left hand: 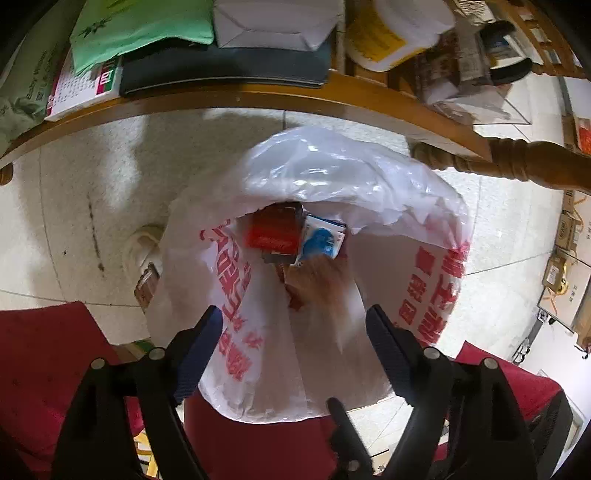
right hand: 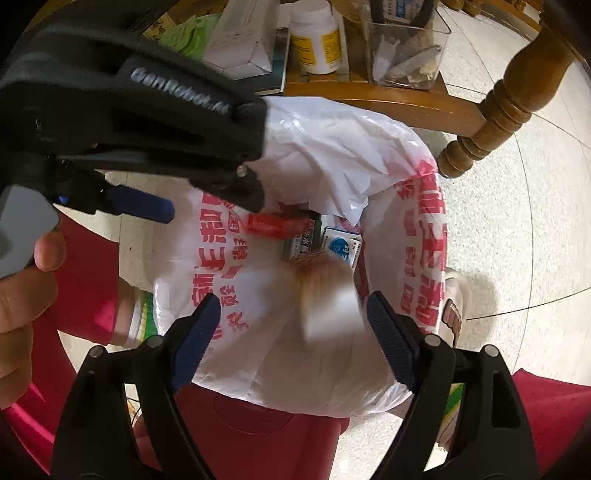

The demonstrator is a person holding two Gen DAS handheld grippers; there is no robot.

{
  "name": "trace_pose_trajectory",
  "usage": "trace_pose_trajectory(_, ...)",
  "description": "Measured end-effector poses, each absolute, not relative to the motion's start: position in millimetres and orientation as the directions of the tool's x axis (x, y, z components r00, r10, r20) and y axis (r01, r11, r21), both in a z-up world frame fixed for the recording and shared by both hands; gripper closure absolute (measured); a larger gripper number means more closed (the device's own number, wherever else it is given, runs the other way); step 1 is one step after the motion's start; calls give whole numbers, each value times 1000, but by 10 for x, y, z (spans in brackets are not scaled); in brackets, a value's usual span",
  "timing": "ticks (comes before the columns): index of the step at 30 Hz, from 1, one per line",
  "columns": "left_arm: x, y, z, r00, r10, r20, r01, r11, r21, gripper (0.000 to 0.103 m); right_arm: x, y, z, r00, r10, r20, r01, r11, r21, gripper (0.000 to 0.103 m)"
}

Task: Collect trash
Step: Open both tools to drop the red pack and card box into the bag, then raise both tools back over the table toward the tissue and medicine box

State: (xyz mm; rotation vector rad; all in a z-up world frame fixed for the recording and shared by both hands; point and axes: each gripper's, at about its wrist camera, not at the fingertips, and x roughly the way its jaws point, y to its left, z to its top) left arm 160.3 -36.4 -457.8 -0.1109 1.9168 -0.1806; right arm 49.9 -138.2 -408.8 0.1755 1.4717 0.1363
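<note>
Hovering over the open bag [left hand: 258,332], left gripper [left hand: 293,317] with jaws wide apart and nothing pinched between the pads. Same for the right gripper [right hand: 291,306]: jaws spread wide, gripping nothing. Showing between the fingers in both views, a blurred tan-and-white piece [right hand: 325,295], apparently falling free into the bag; too smeared to name, and impossible to tell which gripper let it go.

Judging progress: well under way. Lying already at the bottom of the bag, a red box [left hand: 273,230], a blue-and-white box [left hand: 321,238] just right of it, and, in the right view, a dark green box [right hand: 301,242] between them. Joining them, by the look of it, the blurred piece. Resting against red cloth [left hand: 44,362] at the near edge, the bag, with its far side folded over and covering part of the contents.

Left to do, hard to say. Sitting farther off on the wooden table [left hand: 258,99]: a green packet [left hand: 140,29], a white carton [left hand: 273,22], a white bottle [right hand: 316,40] with a yellow label, and a clear tub [right hand: 406,51] of scraps. Unclear which of these count as trash.

Hidden or cut off: anything under the folded plastic; the floor near the bag on the left, blocked in the right view by the other gripper's body and a hand [right hand: 22,302]; most of the tabletop, beyond the frame. Peeking out beside the bag, a slippered foot [left hand: 142,251], mostly covered. Printed red characters on the bag not legible here.
</note>
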Motion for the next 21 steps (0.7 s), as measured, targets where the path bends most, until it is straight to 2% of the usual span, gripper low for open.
trace_pose_trajectory(5,1579,-357,-4557,-350,-146,-925,12,987,-160,24,495,-1423,-4020,99,213,-972,24,976,216,23)
trace_pose_trajectory(12,1430,-354,-4203,-266,-33,-963,120,990,-68,22,399,-1574,-3619,152,215,-965,13,976,219,23)
trace_pose_trajectory(15,1318,-297,-3931,-216,-15,-976,163,985,-52,22,311,-1704,-3280,201,214,-956,14,975,221,23)
trace_pose_trajectory(16,1274,-276,-3824,-197,-14,-980,181,982,-50,22,273,-1761,-3110,230,216,-949,12,974,225,20)
trace_pose_trajectory(18,1145,-225,-3538,-150,-5,-989,228,973,-39,22,204,-1882,-2737,283,206,-937,11,976,218,14)
trace_pose_trajectory(21,974,-121,-2989,-53,9,-999,311,950,-8,22,137,-2014,-2253,353,211,-911,2,974,227,14)
